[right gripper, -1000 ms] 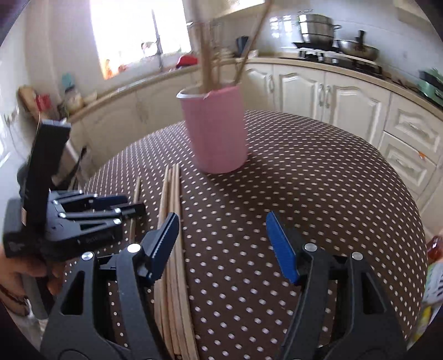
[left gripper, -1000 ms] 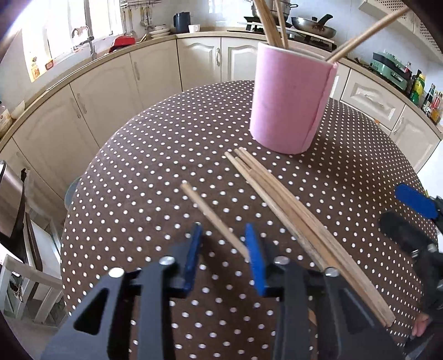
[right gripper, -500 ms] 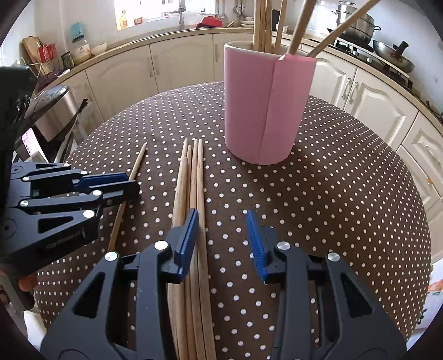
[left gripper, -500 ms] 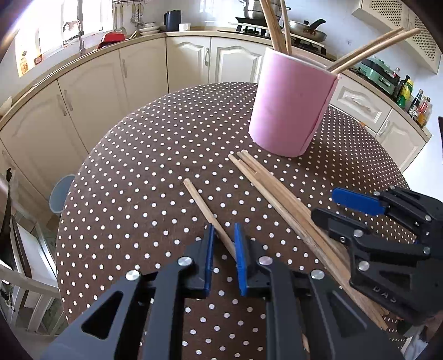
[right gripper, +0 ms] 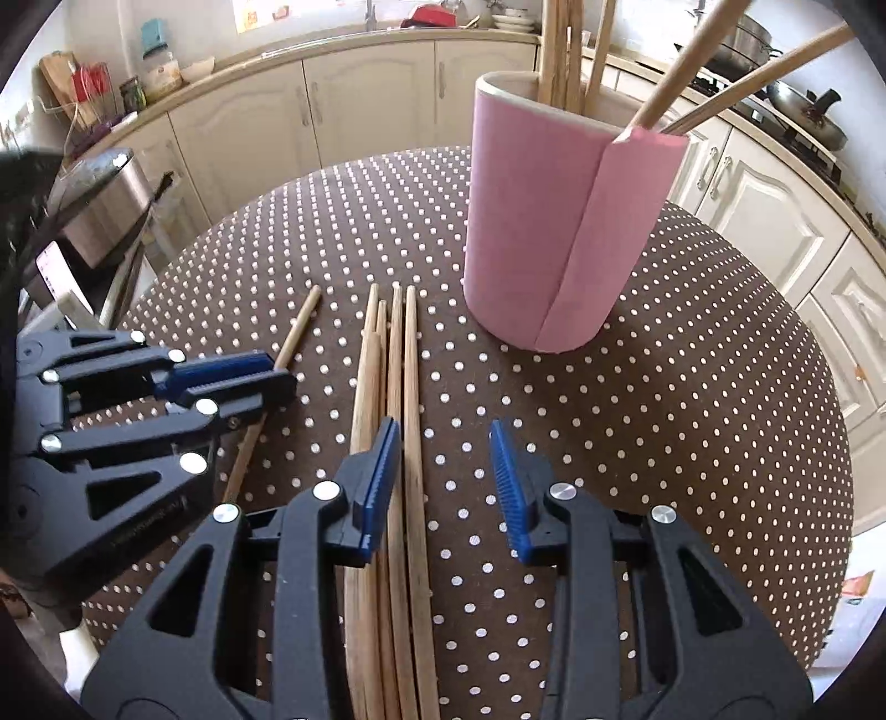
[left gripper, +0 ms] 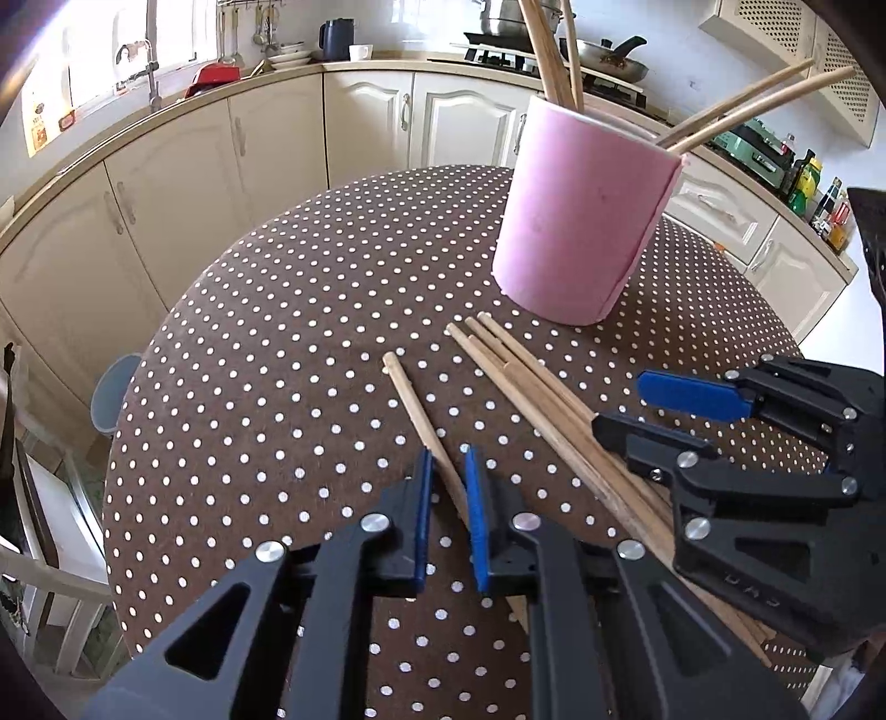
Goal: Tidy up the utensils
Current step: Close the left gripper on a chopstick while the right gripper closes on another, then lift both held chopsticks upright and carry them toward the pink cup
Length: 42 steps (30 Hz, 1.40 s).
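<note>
A pink cup (left gripper: 581, 221) holding several wooden chopsticks stands on the round dotted table (left gripper: 288, 354); it also shows in the right wrist view (right gripper: 559, 232). My left gripper (left gripper: 446, 471) is shut on a single chopstick (left gripper: 412, 401) lying apart from the others; the same gripper (right gripper: 277, 376) and chopstick (right gripper: 302, 327) show at the left of the right wrist view. A bundle of several chopsticks (right gripper: 390, 387) lies beside it. My right gripper (right gripper: 443, 448) is open low over the bundle's right edge, with the rightmost chopstick between its fingers.
Cream kitchen cabinets (left gripper: 232, 160) curve around behind the table. A stove with pans (left gripper: 598, 50) is at the back. A steel bin (right gripper: 105, 210) and a chair stand by the table's left side. The table edge falls away on every side.
My left gripper has closed on the single chopstick. My right gripper has swung in from the right, lowered over the bundle and narrowed its opening.
</note>
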Tool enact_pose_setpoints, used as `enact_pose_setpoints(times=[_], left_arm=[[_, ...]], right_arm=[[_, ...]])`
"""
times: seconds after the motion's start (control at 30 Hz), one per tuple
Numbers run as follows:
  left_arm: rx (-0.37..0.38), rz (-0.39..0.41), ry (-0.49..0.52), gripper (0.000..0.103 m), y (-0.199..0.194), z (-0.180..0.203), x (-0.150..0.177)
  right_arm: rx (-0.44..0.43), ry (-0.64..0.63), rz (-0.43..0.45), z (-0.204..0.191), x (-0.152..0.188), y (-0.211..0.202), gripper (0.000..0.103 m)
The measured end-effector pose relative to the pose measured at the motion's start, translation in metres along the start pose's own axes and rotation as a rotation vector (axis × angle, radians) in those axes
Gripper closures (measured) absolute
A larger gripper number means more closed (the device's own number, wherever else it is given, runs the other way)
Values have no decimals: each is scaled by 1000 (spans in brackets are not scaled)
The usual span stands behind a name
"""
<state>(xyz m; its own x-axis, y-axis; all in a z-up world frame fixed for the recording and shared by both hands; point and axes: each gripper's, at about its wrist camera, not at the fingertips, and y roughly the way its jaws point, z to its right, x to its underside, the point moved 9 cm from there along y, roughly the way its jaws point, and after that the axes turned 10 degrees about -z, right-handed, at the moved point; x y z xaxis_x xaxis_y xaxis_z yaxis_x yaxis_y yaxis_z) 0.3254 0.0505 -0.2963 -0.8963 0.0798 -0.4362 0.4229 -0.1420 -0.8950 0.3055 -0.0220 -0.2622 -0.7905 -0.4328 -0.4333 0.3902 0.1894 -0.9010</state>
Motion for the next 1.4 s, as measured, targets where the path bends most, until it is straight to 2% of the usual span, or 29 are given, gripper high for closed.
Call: enact_pose_setpoints(times=[0.1,0.27,0.3,0.33,0.4,0.5,0.63,0.8,0.97,1.2,1.4], left_arm=[[6,-1,-5,91,1,0,-1],[6,-5,-8,90,3,-1,-4],[6,-5,-11,90,4,-2,-6],[4,-5,-13,91,4,-1,-7],[3,-3,-24,93,4,-2,-9],[14,-2,-44,97,4,-5,-10],[23,22,-56,97,-8,-9,-12],[41,85,-50,97,-41,-4,-19],[72,180,-20,97,-90,11,-30],[130,301,14,97,-149,32,-36],[128,344,24,97,-168,47,-32]], right_arm=[[11,13,2,4,-1,1,69],[11,-1,-43,3,-7,12,69],[18,-11,-40,2,-9,14,72],[12,-10,-44,1,-12,15,79],[-14,-6,-53,-2,-16,15,97],[-15,-18,-66,-6,-18,16,97],[-74,3,-41,-9,-16,6,97],[-142,29,42,-9,-19,-27,97],[-201,54,163,-7,-22,-80,97],[-206,64,323,-4,-20,-145,97],[-171,73,421,2,-15,-177,97]])
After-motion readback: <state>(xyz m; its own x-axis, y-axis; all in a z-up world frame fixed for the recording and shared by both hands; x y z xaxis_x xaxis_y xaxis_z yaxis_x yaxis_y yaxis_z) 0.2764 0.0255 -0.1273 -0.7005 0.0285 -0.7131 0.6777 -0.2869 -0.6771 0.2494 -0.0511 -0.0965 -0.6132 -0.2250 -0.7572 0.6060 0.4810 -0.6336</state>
